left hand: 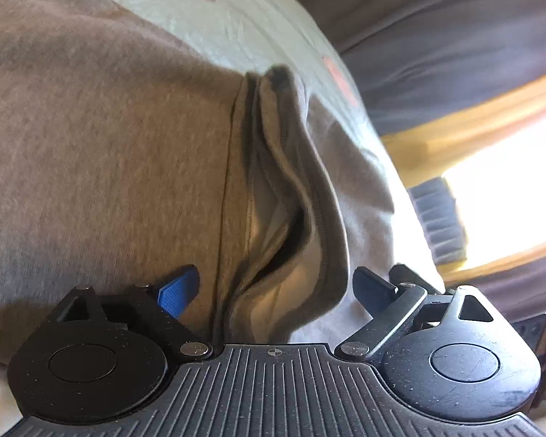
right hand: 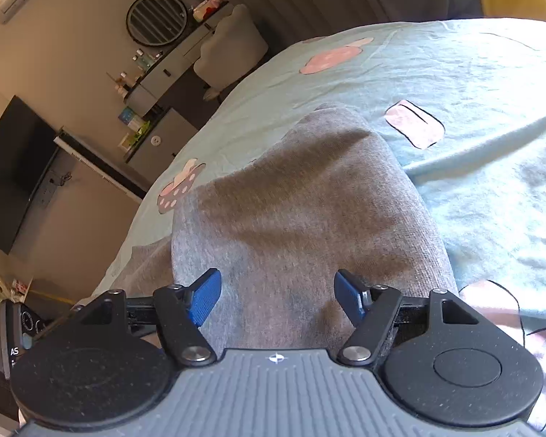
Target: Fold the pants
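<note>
The right gripper (right hand: 276,298) hung low over the grey pants (right hand: 302,218), its blue-padded jaws spread wide with nothing pinched between them; the fabric lay beneath and between the pads, though whether they touched it could not be told. The left gripper (left hand: 276,287) likewise stood wide apart above the same garment, one blue pad on either side of a bunched, layered hem edge (left hand: 284,189), gripping nothing.

The pants lay folded on a pale green bedsheet (right hand: 473,189) printed with pink and brown mushroom shapes (right hand: 178,185), the grey cloth covering the near middle of the bed and narrowing toward its far end. In the left wrist view the garment filled most of the frame, its stacked edges rising in a ridge toward the sheet beyond.

Beyond the pants, past the bed's edge, a dark television screen (right hand: 14,171) hung on the wall. Farther on, a grey counter (right hand: 171,69) with small bottles stood below a round slatted mirror (right hand: 156,18). On the other side of the pants, bright window light (left hand: 509,182) showed between dark curtains (left hand: 455,29).
</note>
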Demonstrator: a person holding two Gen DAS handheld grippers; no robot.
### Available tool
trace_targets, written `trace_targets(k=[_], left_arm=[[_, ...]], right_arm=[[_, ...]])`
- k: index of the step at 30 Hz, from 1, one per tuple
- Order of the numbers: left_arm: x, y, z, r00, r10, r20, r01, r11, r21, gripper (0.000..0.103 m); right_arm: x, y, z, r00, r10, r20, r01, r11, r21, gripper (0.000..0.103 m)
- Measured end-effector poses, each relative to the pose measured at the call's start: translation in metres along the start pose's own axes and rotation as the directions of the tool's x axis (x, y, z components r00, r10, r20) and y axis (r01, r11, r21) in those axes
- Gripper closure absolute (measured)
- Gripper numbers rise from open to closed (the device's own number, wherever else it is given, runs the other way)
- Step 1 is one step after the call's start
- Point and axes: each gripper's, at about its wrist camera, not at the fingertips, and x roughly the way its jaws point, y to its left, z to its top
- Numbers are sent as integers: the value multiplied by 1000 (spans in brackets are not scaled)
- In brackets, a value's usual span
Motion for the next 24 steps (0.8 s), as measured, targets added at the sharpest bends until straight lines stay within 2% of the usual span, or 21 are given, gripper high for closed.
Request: trace_targets(k=[2, 4, 6, 9, 11, 13, 14, 16, 17, 20, 24], left_arm=[[4, -6, -2, 1000, 19, 0, -19, 999, 30, 8], [8, -12, -4, 999, 51, -6, -50, 996, 69, 20], [10, -13, -4, 998, 65, -19, -64, 996, 62, 50], [6, -6, -3, 999, 32, -19, -31, 999, 31, 69], [4, -1, -2, 1000, 15, -5, -15, 1000, 15, 73], [3, 6, -2, 1000, 0, -2, 0, 1000, -13, 72], [4, 8, -1, 1000, 13, -1, -13, 1000, -13, 63], [10, 10, -1, 1000, 29, -2, -29, 1000, -8, 59], [13, 11, -1, 1000, 28, -1, -28, 999, -15, 61], [18, 12, 2, 1000, 24, 5, -24, 999, -47, 85], [9, 12, 1, 1000, 11, 28, -10, 998, -57, 89]], right_arm=[[0, 1, 0, 1000, -4, -4, 4, 1000, -8, 33], [2, 3, 0, 1000, -10, -6, 10, 1000, -12, 33], [2, 4, 0, 1000, -13, -7, 13, 1000, -18, 33], [1, 5, 0, 1000, -14, -2, 14, 999, -33, 33], [2, 7, -1, 1000, -15, 0, 15, 999, -42, 33], [3, 9, -2, 1000, -18, -3, 18, 999, -45, 33], [4, 10, -1, 1000, -20, -5, 20, 999, -45, 33], [6, 10, -1, 1000, -24, -9, 23, 999, -48, 33], [6, 11, -1, 1000, -28, -12, 27, 998, -52, 33], [8, 15, -2, 999, -42, -20, 41, 996, -78, 33], [8, 18, -3, 998, -58, -15, 56, 992, -112, 33]])
